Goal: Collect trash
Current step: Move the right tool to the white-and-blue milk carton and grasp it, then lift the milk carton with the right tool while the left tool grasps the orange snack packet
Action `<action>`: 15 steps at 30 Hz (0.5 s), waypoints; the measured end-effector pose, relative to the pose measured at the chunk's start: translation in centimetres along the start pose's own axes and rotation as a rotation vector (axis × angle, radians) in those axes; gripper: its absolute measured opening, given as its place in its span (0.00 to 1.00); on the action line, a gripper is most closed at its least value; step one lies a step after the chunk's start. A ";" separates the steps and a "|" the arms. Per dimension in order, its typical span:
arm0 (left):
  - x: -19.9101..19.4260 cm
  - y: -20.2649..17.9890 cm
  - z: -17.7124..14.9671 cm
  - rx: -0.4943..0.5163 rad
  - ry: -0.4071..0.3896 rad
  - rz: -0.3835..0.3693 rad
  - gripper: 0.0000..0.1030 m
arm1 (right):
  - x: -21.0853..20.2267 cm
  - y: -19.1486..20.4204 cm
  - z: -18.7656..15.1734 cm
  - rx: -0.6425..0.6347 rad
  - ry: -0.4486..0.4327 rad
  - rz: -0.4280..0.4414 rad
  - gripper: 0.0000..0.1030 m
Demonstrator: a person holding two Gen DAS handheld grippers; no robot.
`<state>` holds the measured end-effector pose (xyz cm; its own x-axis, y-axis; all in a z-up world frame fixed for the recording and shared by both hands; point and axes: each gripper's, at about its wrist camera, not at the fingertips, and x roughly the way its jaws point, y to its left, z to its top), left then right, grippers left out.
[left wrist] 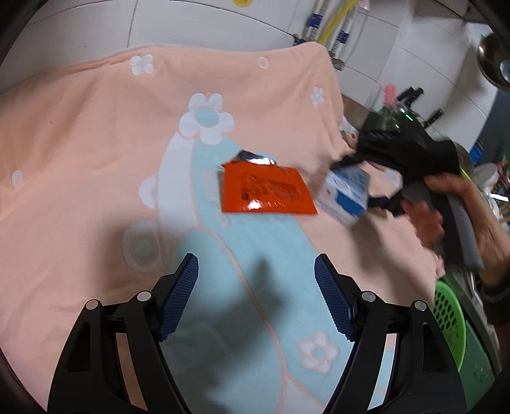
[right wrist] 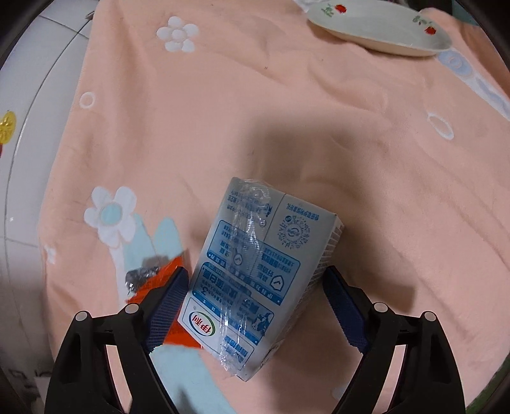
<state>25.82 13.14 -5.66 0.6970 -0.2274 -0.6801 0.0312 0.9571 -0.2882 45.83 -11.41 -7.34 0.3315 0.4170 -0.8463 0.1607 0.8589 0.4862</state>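
Right now the right gripper [right wrist: 255, 302] stands wide open around a blue-and-white milk carton [right wrist: 255, 270]; the carton lies tilted on the peach flowered blanket [right wrist: 287, 111], low and centre in the right wrist view, between the two blue pads; the left pad [right wrist: 167, 305] sits just beside the carton's side, though whether it touches I cannot tell; the right pad is clearly apart from it; nothing is clamped. Partly under that left pad, at the lower left of the frame, lies an orange snack wrapper [right wrist: 159, 280] with a torn silver edge; it sits just beside the carton. At the upper right of the same view a white plate with red flowers [right wrist: 382, 28] rests on the blanket, well apart from the carton.

Over in the left wrist view, the left gripper [left wrist: 256, 299] hovers wide open and empty at the bottom of the frame; the wrapper [left wrist: 264, 191] lies near the middle, ahead of its fingers and apart from them; a green basket [left wrist: 449, 318] shows at the lower right edge.
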 end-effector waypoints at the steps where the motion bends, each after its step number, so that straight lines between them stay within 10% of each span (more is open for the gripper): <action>1: 0.2 0.2 0.4 -0.010 -0.001 -0.003 0.72 | -0.2 -0.4 -0.3 -0.001 0.006 0.026 0.70; 8: 3.1 0.8 3.7 -0.039 -0.004 0.015 0.72 | -1.6 -2.1 -1.4 -0.069 0.056 0.130 0.56; 15: 3.9 2.0 4.9 -0.073 0.009 0.033 0.72 | -0.2 -1.6 -1.6 -0.057 0.086 0.207 0.66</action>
<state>32.12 15.02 -5.63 0.6904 -0.1977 -0.6959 -0.0445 0.9485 -0.3136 44.05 -12.38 -8.25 0.2711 0.6079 -0.7463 0.0437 0.7668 0.6404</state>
